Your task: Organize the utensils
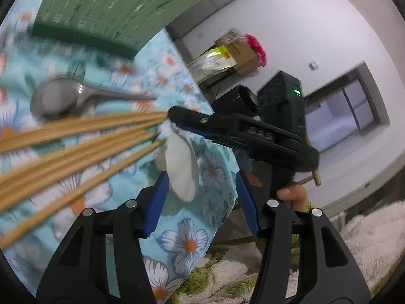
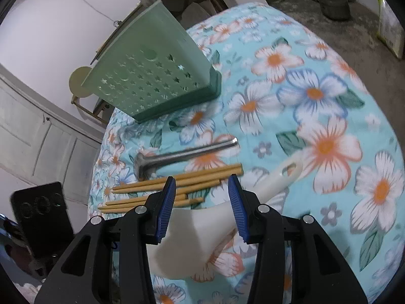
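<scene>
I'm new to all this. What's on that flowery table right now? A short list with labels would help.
Surface: table under a floral cloth
Holder: green perforated utensil holder, standing at the far side
Metal spoon: lying flat on the cloth
Chopsticks: wooden bundle lying beside the spoon
White plastic spoon: between the pads of the right claw; contact unclear
Left claw: open, holding nothing, hovering near the table's edge
Utensils in holder: none visible

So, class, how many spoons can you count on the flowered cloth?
2: a metal spoon beyond the chopsticks, and a white plastic spoon between the right gripper fingers. None looks hidden.
</scene>
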A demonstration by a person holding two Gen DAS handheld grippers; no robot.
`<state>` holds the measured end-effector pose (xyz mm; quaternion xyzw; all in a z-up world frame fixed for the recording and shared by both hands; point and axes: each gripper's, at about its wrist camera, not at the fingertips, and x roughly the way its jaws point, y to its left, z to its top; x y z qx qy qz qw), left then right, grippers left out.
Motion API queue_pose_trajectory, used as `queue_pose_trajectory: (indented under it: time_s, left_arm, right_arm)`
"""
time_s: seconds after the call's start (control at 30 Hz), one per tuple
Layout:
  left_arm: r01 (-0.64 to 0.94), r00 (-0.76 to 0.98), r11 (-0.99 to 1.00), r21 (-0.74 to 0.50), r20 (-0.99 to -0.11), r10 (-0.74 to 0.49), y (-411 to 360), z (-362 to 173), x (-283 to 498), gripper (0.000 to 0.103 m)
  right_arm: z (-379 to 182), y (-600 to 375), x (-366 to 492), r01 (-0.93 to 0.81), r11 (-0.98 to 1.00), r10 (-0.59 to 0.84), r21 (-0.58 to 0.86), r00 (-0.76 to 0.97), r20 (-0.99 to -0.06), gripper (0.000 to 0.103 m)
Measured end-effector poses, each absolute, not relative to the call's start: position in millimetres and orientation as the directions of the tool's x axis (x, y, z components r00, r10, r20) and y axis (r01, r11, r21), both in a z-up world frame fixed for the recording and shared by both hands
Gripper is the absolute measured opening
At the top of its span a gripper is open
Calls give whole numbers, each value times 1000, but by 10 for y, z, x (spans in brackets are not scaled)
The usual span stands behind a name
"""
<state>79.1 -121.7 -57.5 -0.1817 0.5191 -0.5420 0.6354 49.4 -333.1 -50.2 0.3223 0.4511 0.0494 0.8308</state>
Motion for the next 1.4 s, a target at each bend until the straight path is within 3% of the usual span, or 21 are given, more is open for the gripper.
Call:
queue_pose_trajectory:
  time_s: [0.2, 0.47, 0.53, 0.6, 0.63, 0.9, 1.13, 1.4]
  left_arm:
    - [389, -137, 380, -839, -461, -877, -1259, -830, 850, 45]
    - [464, -140, 449, -764, -564, -814, -1466, -803, 689, 43]
    - [470, -141, 459, -754, -578, -804, -1494, -804, 656, 37]
    - [452, -144, 471, -757, -583, -800, -1496, -840, 663, 24]
    - [429, -155, 469, -772, -575, -804, -1482, -875, 678, 18]
    - [349, -205, 330, -877, -415, -886, -1377, -838, 678, 3]
    - [376, -160, 269, -887, -348, -924, -1190, -542, 655, 0]
    - [435, 9, 302, -848, -331, -944, -654, -141, 640, 0]
  right_arm:
    - [-617, -3352, 428, 223, 732, 417, 644, 601, -681, 43]
    - [-646, -3409, 390, 219, 694, 443, 685, 619, -648, 43]
    - [-651, -3420, 380, 218, 686, 448, 694, 625, -639, 43]
    - [-657, -3436, 363, 219, 678, 451, 702, 629, -633, 43]
    - [-655, -3448, 349, 221, 673, 453, 705, 630, -630, 43]
    - [-490, -3671, 143, 227, 642, 428, 732, 686, -588, 43]
    - [-103, -3975, -44, 216, 641, 345, 736, 776, -528, 43]
    - [3, -3819, 84, 188, 690, 351, 699, 758, -550, 43]
